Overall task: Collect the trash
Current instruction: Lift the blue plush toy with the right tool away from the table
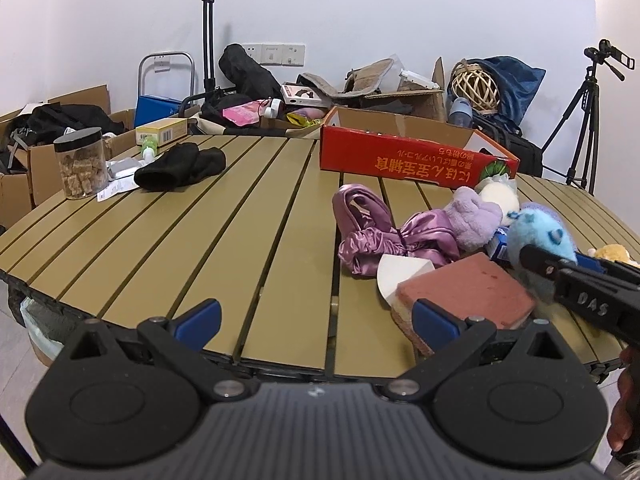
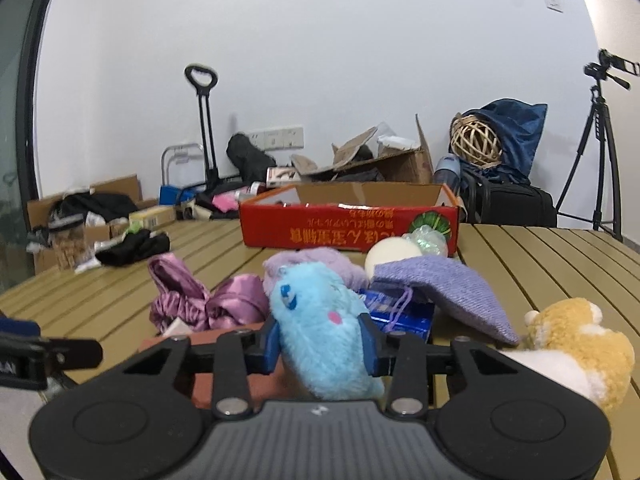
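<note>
My right gripper (image 2: 322, 346) is shut on a blue plush toy (image 2: 320, 332), which also shows in the left wrist view (image 1: 540, 240), just above the pile at the table's near right. My left gripper (image 1: 316, 316) is open and empty over the table's front edge, beside a red-topped sponge (image 1: 464, 292). The pile holds a purple satin cloth (image 1: 376, 232), a lilac plush (image 1: 472, 216), a white wedge (image 1: 400, 276), a blue packet (image 2: 404, 312), a lilac knitted pouch (image 2: 444, 292) and a yellow plush (image 2: 576, 340). A red open cardboard box (image 1: 400, 156) stands behind it.
The slatted tan table (image 1: 200, 240) carries black cloth (image 1: 180, 166), a clear jar of brown cubes (image 1: 82, 164), papers and a yellow box (image 1: 160, 130) at far left. Behind are cardboard boxes, bags, a trolley handle (image 1: 208, 20) and a tripod (image 1: 588, 112).
</note>
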Available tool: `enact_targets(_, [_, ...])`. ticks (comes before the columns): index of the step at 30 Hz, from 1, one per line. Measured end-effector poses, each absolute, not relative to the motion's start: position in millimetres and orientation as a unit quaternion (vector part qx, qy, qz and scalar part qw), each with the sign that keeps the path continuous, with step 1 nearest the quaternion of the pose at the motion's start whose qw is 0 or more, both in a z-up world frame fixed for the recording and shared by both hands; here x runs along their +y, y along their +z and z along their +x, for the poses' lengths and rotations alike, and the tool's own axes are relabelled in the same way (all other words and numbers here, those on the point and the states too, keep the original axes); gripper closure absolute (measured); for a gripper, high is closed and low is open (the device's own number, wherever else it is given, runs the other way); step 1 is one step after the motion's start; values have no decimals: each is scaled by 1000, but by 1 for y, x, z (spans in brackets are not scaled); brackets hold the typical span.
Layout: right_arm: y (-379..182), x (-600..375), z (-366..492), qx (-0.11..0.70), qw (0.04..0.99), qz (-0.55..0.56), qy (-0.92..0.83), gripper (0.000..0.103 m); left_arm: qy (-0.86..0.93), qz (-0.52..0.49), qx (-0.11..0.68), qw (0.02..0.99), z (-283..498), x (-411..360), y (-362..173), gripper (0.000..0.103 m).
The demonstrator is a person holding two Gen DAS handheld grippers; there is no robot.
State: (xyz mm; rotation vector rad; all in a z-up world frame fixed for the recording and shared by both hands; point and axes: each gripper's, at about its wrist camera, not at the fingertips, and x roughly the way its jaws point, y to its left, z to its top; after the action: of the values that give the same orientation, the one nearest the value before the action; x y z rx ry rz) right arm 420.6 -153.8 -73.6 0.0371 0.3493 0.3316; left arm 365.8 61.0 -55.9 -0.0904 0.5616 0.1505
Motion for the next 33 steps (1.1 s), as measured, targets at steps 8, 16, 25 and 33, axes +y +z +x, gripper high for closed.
enact_targets(8, [-63,-177,401,141,974,78,162,65,72,-45,273,958,364,60,-54,0])
enact_targets(16, [-56,-193,386,118,978,90,149,65,59,-50,277,958,369,50,-53,0])
enact_targets(25, [-52,-212,377,106,980,101,135,65,28,-67,287,955,382,14,-52,0])
enact_targets(33, [-46,-241,372,92,981,123,121,65,59,-68,318,944,399,-33,-58,0])
